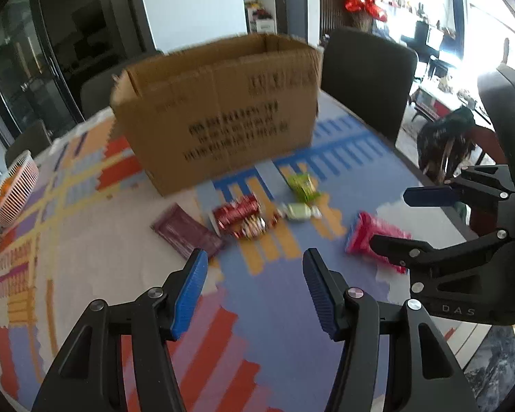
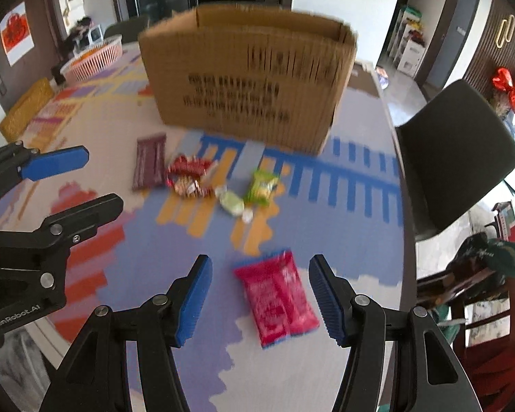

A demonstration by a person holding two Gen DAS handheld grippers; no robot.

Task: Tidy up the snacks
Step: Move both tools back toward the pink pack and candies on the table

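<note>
We held both tongs parted and empty: the right tongs hovered above the pink snack packet, the left tongs over bare tabletop. Beyond lay the other snacks, then the open cardboard box.

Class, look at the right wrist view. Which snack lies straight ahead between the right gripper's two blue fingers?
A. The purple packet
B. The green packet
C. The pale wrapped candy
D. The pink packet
D: the pink packet lies flat on the table directly ahead of the open right gripper, while the purple packet, green packet and pale candy sit farther off, nearer the cardboard box.
</note>
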